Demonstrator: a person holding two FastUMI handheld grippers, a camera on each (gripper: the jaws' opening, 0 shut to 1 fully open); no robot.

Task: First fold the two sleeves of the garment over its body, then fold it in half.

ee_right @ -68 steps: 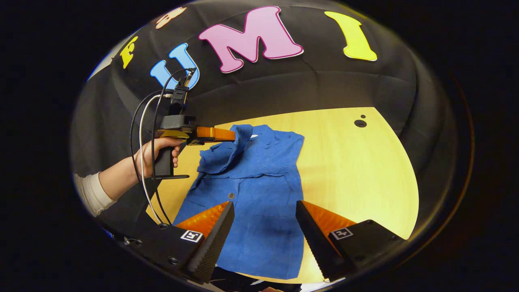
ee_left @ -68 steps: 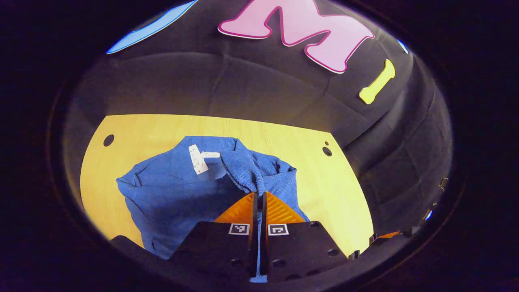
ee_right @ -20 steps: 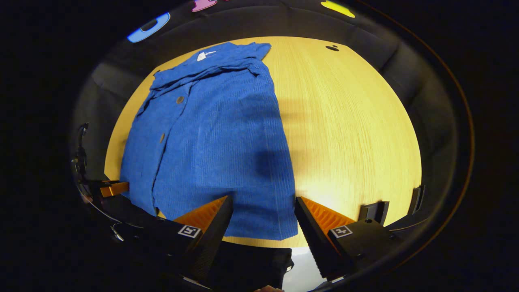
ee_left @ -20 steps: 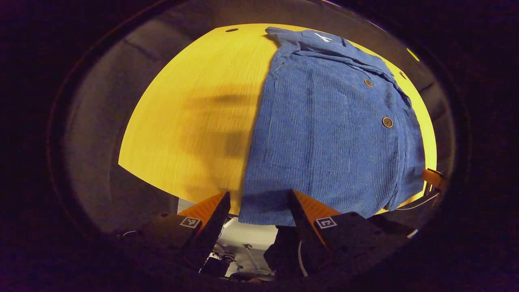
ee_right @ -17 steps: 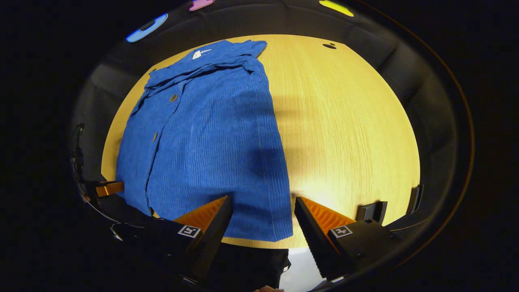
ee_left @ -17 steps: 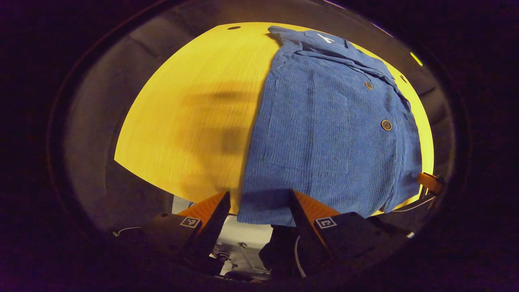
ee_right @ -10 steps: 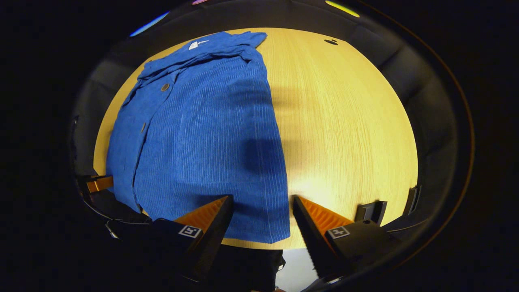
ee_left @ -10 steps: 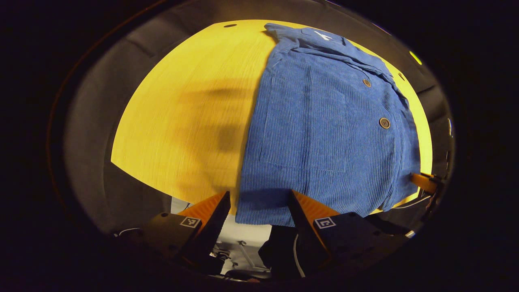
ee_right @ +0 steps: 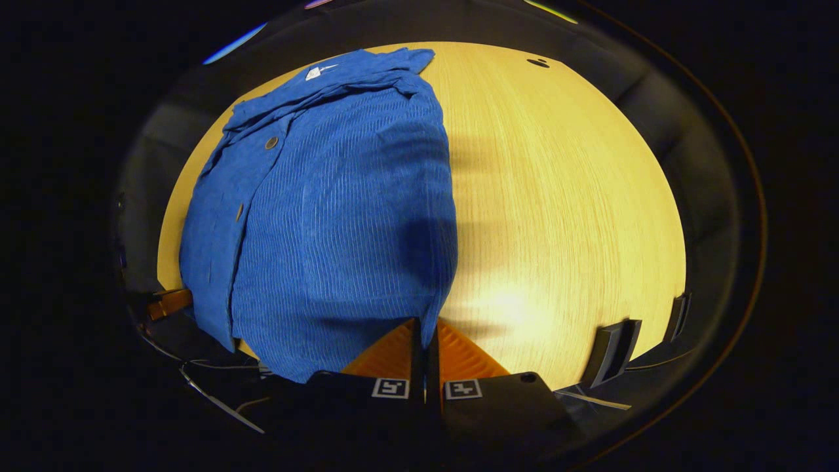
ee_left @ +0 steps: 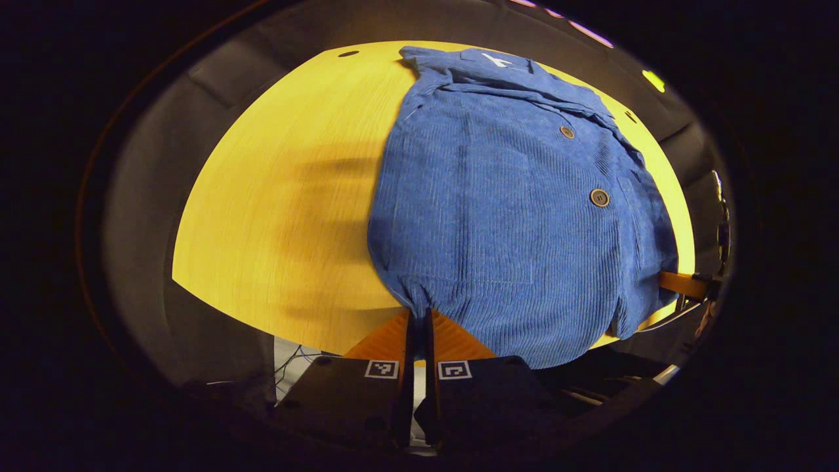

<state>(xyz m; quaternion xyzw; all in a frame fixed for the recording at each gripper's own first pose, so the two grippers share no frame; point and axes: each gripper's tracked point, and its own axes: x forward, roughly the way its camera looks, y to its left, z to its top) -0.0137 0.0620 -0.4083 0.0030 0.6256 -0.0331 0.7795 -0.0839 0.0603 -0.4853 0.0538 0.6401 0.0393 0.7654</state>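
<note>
Left tongs (ee_left: 417,313) are pressed together on the near hem corner of the blue garment (ee_left: 518,196), cloth bunching right at the tips. Right tongs (ee_right: 427,324) are likewise pinched on the other near hem corner, fabric caught between both fingers. One garment, lying on the wooden surface (ee_left: 282,196) with its long axis running away from the tongs, collar at the far end, hem at the near edge. Left gripper view picks up two brown buttons, upper (ee_left: 567,132) and lower (ee_left: 599,197), plus a white neck label (ee_left: 496,59) and the other tongs' orange finger at the right rim. Right gripper view gives one clear button (ee_right: 271,141), the label (ee_right: 314,72), and a wide bare stretch of surface to the garment's right.
</note>
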